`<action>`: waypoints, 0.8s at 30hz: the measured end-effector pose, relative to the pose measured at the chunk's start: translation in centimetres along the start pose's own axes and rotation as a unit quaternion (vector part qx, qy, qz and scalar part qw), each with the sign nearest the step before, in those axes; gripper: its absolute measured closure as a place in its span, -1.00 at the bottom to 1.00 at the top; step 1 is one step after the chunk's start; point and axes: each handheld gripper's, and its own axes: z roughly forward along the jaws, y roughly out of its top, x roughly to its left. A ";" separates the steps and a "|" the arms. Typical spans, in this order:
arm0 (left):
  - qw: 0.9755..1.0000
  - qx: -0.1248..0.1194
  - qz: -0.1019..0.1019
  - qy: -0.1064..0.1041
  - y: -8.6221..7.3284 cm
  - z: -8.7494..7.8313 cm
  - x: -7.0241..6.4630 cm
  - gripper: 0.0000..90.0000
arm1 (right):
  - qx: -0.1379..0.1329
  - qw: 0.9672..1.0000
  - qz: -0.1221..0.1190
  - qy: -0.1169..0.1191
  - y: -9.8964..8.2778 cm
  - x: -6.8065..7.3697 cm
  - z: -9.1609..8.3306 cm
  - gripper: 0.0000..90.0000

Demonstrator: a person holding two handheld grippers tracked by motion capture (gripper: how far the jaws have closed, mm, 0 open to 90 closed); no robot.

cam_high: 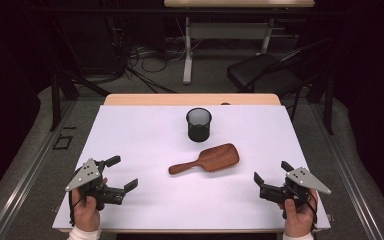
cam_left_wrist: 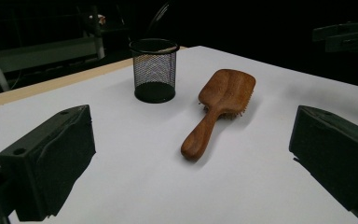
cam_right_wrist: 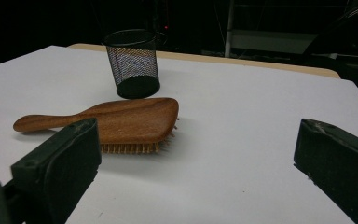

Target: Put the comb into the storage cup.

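On the white surface (cam_high: 145, 145), you held both tongs wide and empty.
From the high view, left tongs (cam_high: 121, 174) and right tongs (cam_high: 270, 172) flanked the hairbrush (cam_high: 206, 159), bristles down, beside the mesh cup (cam_high: 199, 124). The left gripper view faced its handle (cam_left_wrist: 199, 135), likely the easiest grab; the right gripper view faced the bristles (cam_right_wrist: 130, 147).

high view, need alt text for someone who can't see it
A wooden hairbrush lies bristles down at the middle of a white table, its handle pointing toward the left gripper, with an upright black mesh cup just beyond it. Near the front edge, a person's hands hold the left gripper and the right gripper, both open and empty, angled inward toward the brush.
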 end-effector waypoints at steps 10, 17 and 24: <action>1.000 0.002 -0.004 0.002 -0.1 0.1 0.0 -0.99 | 0.029 1.000 0.003 0.007 -0.3 0.4 0.7 -1.00; 1.000 0.006 -0.004 -0.002 -0.3 0.0 0.0 -0.99 | 0.057 0.998 0.010 0.016 0.1 1.5 1.8 -1.00; 1.000 0.006 0.001 -0.002 -0.2 -0.1 -0.4 -0.99 | 0.075 0.997 0.009 0.033 0.5 3.1 3.2 -0.90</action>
